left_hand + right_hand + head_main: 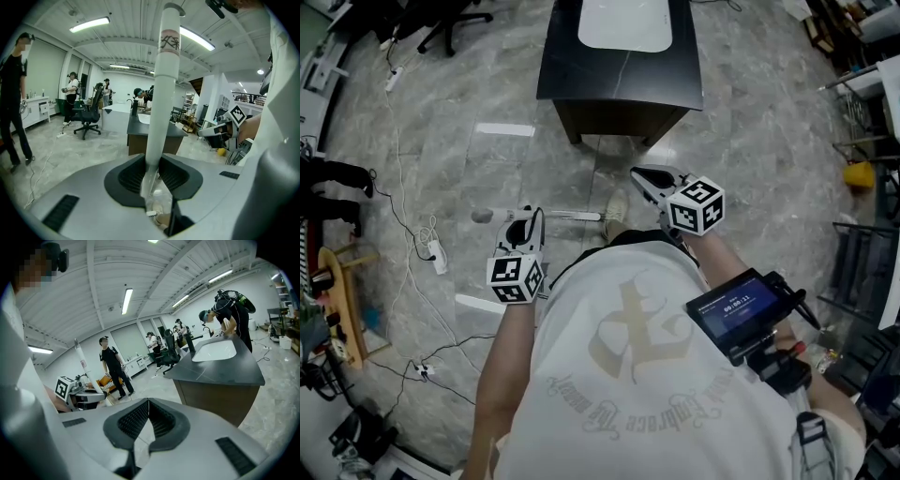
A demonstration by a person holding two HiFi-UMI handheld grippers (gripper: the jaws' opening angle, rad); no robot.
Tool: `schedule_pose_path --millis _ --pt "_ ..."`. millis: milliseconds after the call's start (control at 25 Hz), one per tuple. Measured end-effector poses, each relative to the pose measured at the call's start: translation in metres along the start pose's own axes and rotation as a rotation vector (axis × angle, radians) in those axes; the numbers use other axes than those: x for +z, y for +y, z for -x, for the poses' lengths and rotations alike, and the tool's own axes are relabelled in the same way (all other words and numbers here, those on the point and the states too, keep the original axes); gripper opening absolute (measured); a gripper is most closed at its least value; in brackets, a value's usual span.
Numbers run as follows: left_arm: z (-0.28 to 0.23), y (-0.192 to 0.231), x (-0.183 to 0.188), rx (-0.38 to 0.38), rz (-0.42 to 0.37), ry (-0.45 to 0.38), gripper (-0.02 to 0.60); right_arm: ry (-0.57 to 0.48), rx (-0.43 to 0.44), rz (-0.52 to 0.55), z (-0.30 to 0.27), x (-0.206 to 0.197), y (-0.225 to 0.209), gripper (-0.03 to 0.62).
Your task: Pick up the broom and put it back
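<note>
grey marble floor (750, 150) around you; at centre left your left gripper (522, 228) clamps the broom handle (161, 103), and your right gripper (148, 405) has its jaws together with nothing between.

broom (577, 216), lower end hidden behind shirt (656, 375)
</note>
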State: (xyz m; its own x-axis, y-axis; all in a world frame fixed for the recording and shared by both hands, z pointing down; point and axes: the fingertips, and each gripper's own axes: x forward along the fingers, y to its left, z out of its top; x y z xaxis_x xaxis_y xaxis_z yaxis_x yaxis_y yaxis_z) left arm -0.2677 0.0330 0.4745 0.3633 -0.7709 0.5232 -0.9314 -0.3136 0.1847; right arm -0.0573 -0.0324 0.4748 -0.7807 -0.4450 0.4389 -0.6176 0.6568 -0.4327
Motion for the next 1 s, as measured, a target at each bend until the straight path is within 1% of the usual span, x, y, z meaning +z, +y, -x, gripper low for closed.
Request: schedule_pose_path --millis 400,560,640,1000 --pt "-0.044 0.012 0.013 0.015 -0.003 0.06 0.097 -0.002 0.02 -0.031 -0.03 0.029 -0.038 0.017" --pt "-0.085 0.018 0.02 0.023 -0.007 0.091 0.097 -0.008 0.029 -0.05 -0.047 0.041 -0.079 0.017" --pt "-0.101 0.02 0.021 0.022 -0.016 0.108 0.097 -0.013 0.037 -0.057 -0.054 0.045 -0.092 0.017" --pt "-0.106 0.028 0.027 -0.004 -0.058 0.179 0.095 -0.037 0.046 -0.095 -0.058 0.055 -0.087 0.017"
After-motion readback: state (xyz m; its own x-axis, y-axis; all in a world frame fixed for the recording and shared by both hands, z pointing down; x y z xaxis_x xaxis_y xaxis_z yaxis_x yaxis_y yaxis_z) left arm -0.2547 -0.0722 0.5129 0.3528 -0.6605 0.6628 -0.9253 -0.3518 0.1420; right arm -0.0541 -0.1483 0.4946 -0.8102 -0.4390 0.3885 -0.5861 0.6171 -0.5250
